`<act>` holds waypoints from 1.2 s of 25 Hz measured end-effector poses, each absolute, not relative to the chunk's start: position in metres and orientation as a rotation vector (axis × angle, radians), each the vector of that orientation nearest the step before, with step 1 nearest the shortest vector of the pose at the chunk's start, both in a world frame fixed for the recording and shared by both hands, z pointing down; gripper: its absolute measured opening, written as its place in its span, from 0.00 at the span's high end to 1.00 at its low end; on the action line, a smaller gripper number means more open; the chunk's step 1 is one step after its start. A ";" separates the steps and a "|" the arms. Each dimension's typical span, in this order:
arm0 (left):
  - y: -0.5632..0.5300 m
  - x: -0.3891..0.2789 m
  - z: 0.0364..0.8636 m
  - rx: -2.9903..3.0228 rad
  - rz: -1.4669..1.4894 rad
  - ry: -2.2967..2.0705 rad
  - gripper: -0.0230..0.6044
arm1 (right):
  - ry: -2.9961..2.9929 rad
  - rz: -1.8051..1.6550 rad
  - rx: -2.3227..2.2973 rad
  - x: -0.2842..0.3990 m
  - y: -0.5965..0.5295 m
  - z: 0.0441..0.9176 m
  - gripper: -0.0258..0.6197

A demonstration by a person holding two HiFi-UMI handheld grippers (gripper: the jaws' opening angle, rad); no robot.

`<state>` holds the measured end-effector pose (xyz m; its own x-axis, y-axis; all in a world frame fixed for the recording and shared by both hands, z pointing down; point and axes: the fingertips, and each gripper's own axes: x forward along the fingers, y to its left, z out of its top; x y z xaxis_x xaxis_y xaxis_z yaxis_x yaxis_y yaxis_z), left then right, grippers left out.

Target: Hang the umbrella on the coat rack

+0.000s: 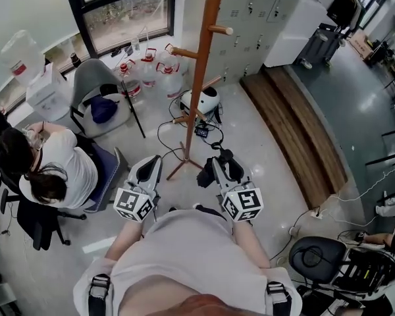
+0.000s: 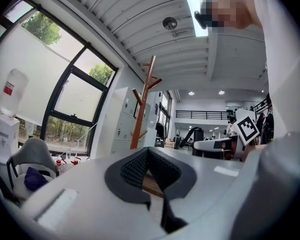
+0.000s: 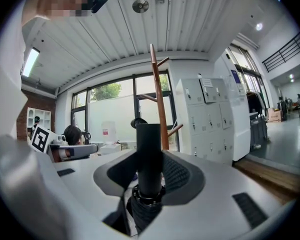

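Note:
The wooden coat rack stands straight ahead, with pegs up its pole and its feet on the floor. It also shows as a coat rack ahead of the left gripper and as a coat rack just behind the right gripper's jaws. My right gripper is shut on the black folded umbrella. The umbrella's handle stands upright between the right gripper's pads, and the folded canopy hangs below them. My left gripper is level beside it. The left gripper's pads meet with nothing between them.
A person sits at a desk on the left. Near the window are a grey chair and water bottles. A white helmet-like object and cables lie by the rack's base. A wooden platform and lockers are on the right.

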<state>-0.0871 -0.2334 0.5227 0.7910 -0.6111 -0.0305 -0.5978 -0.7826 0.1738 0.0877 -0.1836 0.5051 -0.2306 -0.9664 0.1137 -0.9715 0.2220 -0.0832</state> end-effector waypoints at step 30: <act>-0.261 -0.079 0.518 2.762 -0.085 -1.185 0.95 | -2.424 0.374 1.693 0.109 -0.279 0.581 0.72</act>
<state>-0.0788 -0.2609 0.5184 0.6893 -0.7244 0.0015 -0.7168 -0.6818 0.1460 0.1086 -0.2792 0.5811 -0.3457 -0.8980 0.2721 -0.9383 0.3274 -0.1116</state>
